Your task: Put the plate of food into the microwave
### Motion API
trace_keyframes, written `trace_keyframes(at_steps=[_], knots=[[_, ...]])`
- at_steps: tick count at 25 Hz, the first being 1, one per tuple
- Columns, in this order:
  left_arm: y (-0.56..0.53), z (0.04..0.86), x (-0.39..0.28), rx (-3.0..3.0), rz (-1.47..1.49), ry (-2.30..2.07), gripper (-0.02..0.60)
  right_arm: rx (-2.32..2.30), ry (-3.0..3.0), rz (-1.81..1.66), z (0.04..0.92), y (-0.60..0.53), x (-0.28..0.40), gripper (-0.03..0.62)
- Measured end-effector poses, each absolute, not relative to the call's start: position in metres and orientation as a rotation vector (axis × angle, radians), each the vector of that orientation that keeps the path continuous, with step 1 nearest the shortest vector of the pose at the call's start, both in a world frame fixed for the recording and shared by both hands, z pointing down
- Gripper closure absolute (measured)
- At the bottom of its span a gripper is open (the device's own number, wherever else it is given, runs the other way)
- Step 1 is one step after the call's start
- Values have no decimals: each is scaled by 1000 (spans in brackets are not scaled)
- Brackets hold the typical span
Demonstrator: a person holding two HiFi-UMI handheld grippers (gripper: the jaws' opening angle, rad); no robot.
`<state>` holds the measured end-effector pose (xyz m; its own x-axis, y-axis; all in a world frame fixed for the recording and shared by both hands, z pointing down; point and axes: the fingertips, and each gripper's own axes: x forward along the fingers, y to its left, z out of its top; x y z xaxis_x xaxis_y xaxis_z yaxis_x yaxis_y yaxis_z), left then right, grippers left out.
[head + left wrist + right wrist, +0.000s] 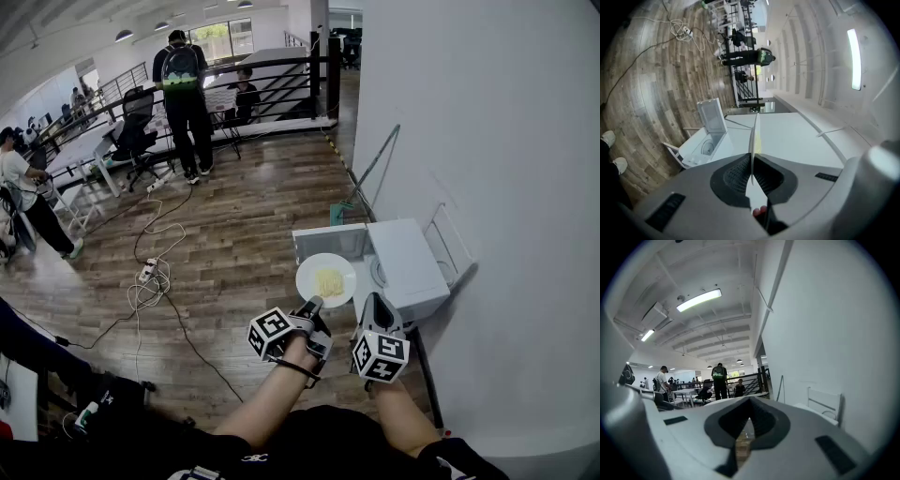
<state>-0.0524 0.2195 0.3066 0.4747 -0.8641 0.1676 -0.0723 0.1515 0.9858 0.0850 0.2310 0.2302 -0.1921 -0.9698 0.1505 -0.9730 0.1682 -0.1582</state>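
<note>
A white plate (pixel 326 279) with yellow food hangs in front of the white microwave (pixel 411 267), just above its open door (pixel 328 242). My left gripper (pixel 311 307) is shut on the plate's near rim. In the left gripper view the plate (pixel 753 136) shows edge-on between the jaws of the left gripper (pixel 752 159), with the microwave (pixel 701 146) and its raised door (pixel 711 117) off to the left. My right gripper (pixel 377 307) hovers beside the plate, over the microwave's front. In its own view the right gripper (pixel 749 403) is shut, with nothing between the jaws.
A white wall (pixel 487 141) runs close along the right, with a white wire rack (pixel 450 246) and a leaning pole (pixel 375 173) by the microwave. Cables and a power strip (pixel 147 273) lie on the wood floor. People (pixel 184 103) stand by desks far back.
</note>
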Motion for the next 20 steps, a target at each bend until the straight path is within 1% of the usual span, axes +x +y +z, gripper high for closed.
trace_keyframes(at_steps=[8, 20], knots=[[213, 314, -60, 1295, -690, -929, 572, 1970, -2382, 374, 238, 221, 75, 582], [208, 329, -98, 1310, -672, -899, 572, 2025, -2383, 388, 248, 217, 36, 582]])
